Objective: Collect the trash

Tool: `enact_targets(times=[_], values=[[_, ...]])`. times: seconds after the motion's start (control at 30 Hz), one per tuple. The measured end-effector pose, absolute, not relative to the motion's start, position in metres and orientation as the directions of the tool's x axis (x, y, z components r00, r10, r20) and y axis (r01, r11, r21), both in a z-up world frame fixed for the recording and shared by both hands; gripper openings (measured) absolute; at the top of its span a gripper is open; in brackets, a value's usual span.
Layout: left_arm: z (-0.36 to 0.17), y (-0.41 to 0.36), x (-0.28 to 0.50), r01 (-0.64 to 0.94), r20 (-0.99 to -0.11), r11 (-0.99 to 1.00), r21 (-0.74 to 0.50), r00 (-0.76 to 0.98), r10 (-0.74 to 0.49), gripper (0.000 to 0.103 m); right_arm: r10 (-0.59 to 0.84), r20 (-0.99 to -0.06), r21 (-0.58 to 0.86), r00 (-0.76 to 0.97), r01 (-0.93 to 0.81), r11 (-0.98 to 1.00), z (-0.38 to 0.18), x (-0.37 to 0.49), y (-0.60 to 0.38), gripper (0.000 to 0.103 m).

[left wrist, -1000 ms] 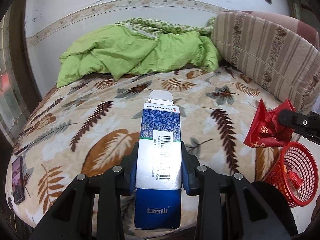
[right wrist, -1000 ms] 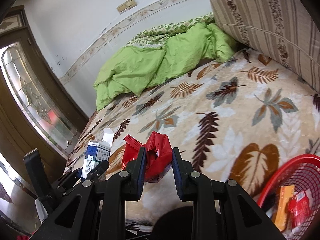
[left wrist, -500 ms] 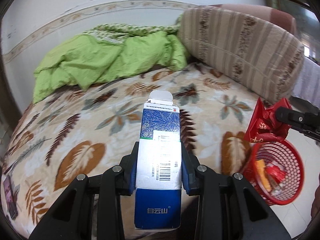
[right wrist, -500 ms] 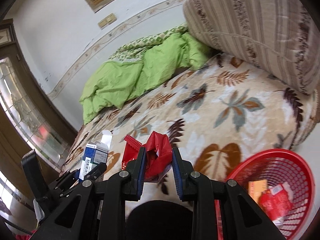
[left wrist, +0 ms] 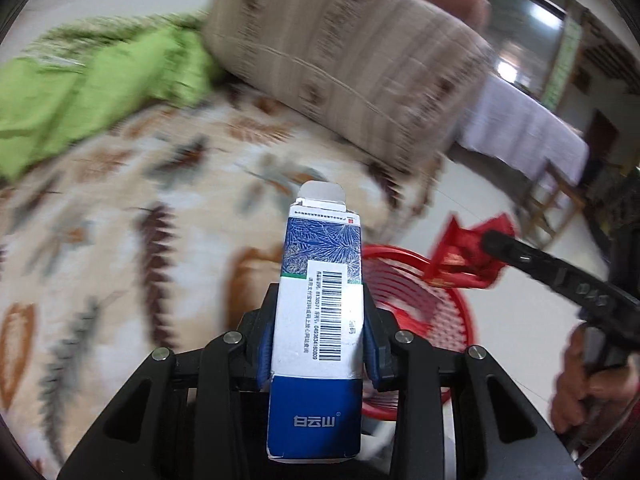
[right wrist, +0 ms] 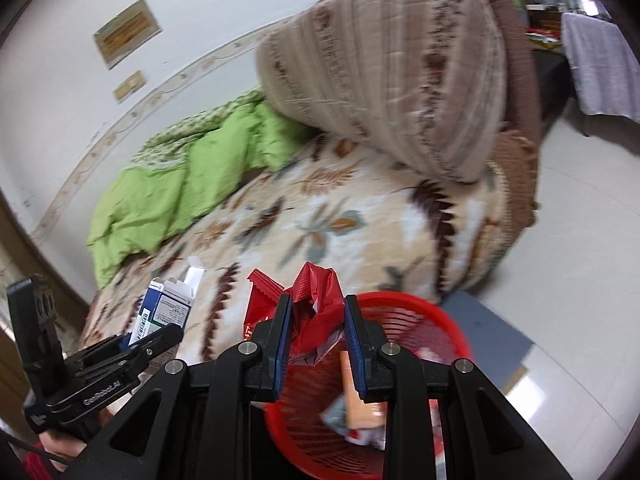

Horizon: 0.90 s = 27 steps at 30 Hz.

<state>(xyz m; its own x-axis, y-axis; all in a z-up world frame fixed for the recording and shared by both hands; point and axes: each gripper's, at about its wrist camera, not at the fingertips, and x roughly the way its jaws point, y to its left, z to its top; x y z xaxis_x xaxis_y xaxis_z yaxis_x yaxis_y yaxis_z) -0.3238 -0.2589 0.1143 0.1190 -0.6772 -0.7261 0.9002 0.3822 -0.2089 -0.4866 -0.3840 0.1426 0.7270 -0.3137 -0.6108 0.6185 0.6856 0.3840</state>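
Jaws: L gripper [left wrist: 319, 340] opening round carton [left wrist: 320, 304], bed [left wrist: 120, 216] motion-blurred.

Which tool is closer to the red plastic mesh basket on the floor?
Right. The right tool, clamping a crumpled red wrapper, hangs over the red plastic mesh basket. The left tool, jaws opening around a blue-and-white carton, is beside the basket, over the bed edge.

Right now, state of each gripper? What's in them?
Left gripper: jaws opening, blue and white carton between the pads.
Right gripper: shut on red wrapper, over the red basket.
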Motion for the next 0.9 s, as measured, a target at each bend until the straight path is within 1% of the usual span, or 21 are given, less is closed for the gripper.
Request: enact_targets(times=[0.07, 0.1, 0.13, 0.17, 0.2, 0.27, 0.33, 0.37, 0.4, 0.43, 0.47, 0.5, 0.53, 0.57, 0.6, 0.67, 0.73, 0.8, 0.9], values=[[0.105, -0.273, -0.334, 0.912, -0.747, 0.350, -0.215, 0.078, -0.660, 0.042, -0.347, -0.645, 0.348, 0.681, 0.666, 0.660, 0.136, -0.491, -0.390, 0.029], [0.102, -0.278, -0.337, 0.915, -0.756, 0.342, -0.215, 0.066, -0.652, 0.043, -0.346, -0.663, 0.344, 0.663, 0.681, 0.646, 0.132, -0.493, -0.394, 0.033], [0.100, -0.280, -0.339, 0.916, -0.761, 0.340, -0.214, 0.062, -0.646, 0.049, -0.346, -0.673, 0.346, 0.654, 0.691, 0.634, 0.129, -0.494, -0.398, 0.041], [0.099, -0.280, -0.339, 0.915, -0.764, 0.343, -0.213, 0.063, -0.642, 0.059, -0.350, -0.681, 0.343, 0.644, 0.702, 0.624, 0.127, -0.496, -0.400, 0.046], [0.099, -0.278, -0.339, 0.913, -0.759, 0.346, -0.216, 0.066, -0.648, 0.061, -0.359, -0.686, 0.335, 0.632, 0.713, 0.616, 0.126, -0.498, -0.402, 0.053], [0.102, -0.272, -0.336, 0.912, -0.748, 0.355, -0.207, 0.086, -0.658, 0.063, -0.368, -0.679, 0.325, 0.635, 0.710, 0.625, 0.129, -0.500, -0.401, 0.054], [0.109, -0.263, -0.333, 0.908, -0.737, 0.374, -0.186, 0.122, -0.664, 0.065, -0.382, -0.678, 0.305, 0.628, 0.713, 0.632, 0.133, -0.498, -0.397, 0.058], [0.115, -0.254, -0.331, 0.906, -0.721, 0.385, -0.174, 0.149, -0.677, 0.070, -0.389, -0.678, 0.297, 0.623, 0.717, 0.631, 0.135, -0.496, -0.395, 0.060], [0.119, -0.248, -0.329, 0.905, -0.710, 0.396, -0.157, 0.176, -0.682, 0.074, -0.405, -0.681, 0.279, 0.610, 0.727, 0.627, 0.138, -0.493, -0.390, 0.065], [0.125, -0.239, -0.328, 0.900, -0.694, 0.417, -0.126, 0.220, -0.686, 0.080, -0.445, -0.685, 0.232, 0.577, 0.752, 0.617, 0.142, -0.489, -0.383, 0.071], [0.130, -0.230, -0.326, 0.896, -0.678, 0.432, -0.102, 0.256, -0.690, 0.084, -0.486, -0.685, 0.185, 0.543, 0.774, 0.605, 0.146, -0.485, -0.377, 0.075], [0.134, -0.223, -0.325, 0.892, -0.661, 0.444, -0.082, 0.285, -0.694, 0.085, -0.527, -0.682, 0.138, 0.508, 0.796, 0.589, 0.149, -0.482, -0.369, 0.082], [0.138, -0.213, -0.324, 0.886, -0.644, 0.461, -0.056, 0.321, -0.695, 0.088, -0.558, -0.678, 0.100, 0.479, 0.812, 0.575, 0.152, -0.477, -0.360, 0.087], [0.140, -0.205, -0.322, 0.878, -0.631, 0.476, -0.037, 0.349, -0.693, 0.093, -0.577, -0.674, 0.073, 0.460, 0.819, 0.568, 0.154, -0.472, -0.351, 0.088], [0.142, -0.198, -0.321, 0.871, -0.622, 0.491, -0.024, 0.372, -0.689, 0.096, -0.596, -0.667, 0.051, 0.447, 0.826, 0.562, 0.155, -0.468, -0.343, 0.089], [0.144, -0.180, -0.315, 0.850, -0.606, 0.526, -0.009, 0.414, -0.679, 0.097, -0.642, -0.653, 0.003, 0.401, 0.849, 0.528, 0.154, -0.462, -0.327, 0.093], [0.142, -0.166, -0.311, 0.827, -0.605, 0.562, 0.011, 0.453, -0.655, 0.099, -0.670, -0.645, -0.022, 0.366, 0.868, 0.495, 0.152, -0.459, -0.314, 0.099], [0.139, -0.154, -0.310, 0.805, -0.600, 0.591, 0.046, 0.496, -0.628, 0.100, -0.663, -0.639, -0.001, 0.389, 0.862, 0.507, 0.150, -0.459, -0.302, 0.099], [0.134, -0.138, -0.308, 0.763, -0.590, 0.640, 0.095, 0.561, -0.581, 0.103, -0.682, -0.633, -0.025, 0.365, 0.872, 0.489, 0.148, -0.456, -0.289, 0.099]])
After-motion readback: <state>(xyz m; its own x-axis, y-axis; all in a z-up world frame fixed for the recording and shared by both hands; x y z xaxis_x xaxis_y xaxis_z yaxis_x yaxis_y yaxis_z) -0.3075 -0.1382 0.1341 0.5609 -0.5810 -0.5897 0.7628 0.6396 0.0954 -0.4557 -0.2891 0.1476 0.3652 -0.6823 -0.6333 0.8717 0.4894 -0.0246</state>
